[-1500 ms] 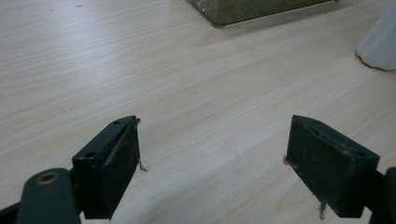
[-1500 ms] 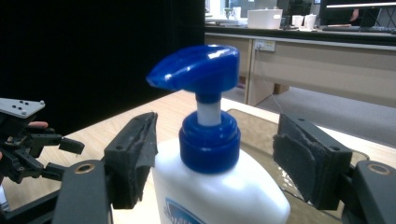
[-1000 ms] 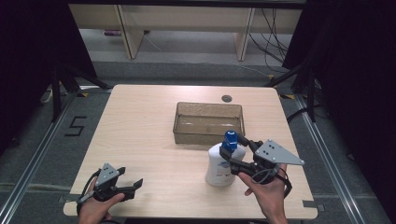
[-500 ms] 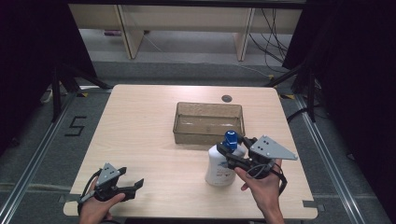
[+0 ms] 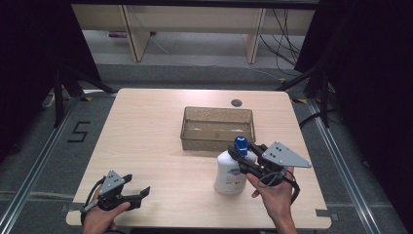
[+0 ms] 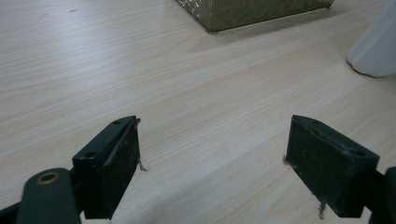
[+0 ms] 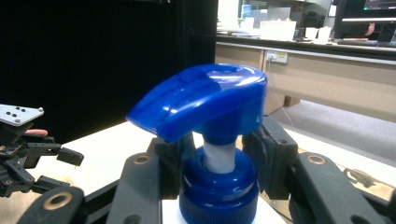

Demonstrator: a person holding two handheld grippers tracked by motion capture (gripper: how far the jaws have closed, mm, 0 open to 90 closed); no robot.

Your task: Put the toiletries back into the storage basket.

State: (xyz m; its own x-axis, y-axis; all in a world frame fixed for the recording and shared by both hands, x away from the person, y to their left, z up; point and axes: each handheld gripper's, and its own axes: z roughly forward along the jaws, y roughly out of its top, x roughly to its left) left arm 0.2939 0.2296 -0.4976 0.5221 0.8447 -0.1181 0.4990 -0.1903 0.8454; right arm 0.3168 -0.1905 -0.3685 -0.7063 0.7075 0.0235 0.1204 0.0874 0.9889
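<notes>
Bottle (image 5: 231, 171) near the table's (image 5: 146, 136) front right edge: right gripper (image 7: 219, 156), jaws just closing round its pump neck, should squeeze firmly before lifting; left gripper (image 6: 212, 165) gapes empty.

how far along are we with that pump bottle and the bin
Done: the right gripper has just been closing its fingers around the neck of the pump bottle, under the blue pump head. In hand: the bottle, standing on the table. Left, probably: lifting it into the bin. The left gripper rests open.

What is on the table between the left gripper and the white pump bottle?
Nothing: in the high view, only bare wooden table lies between the left gripper and the pump bottle.
</notes>
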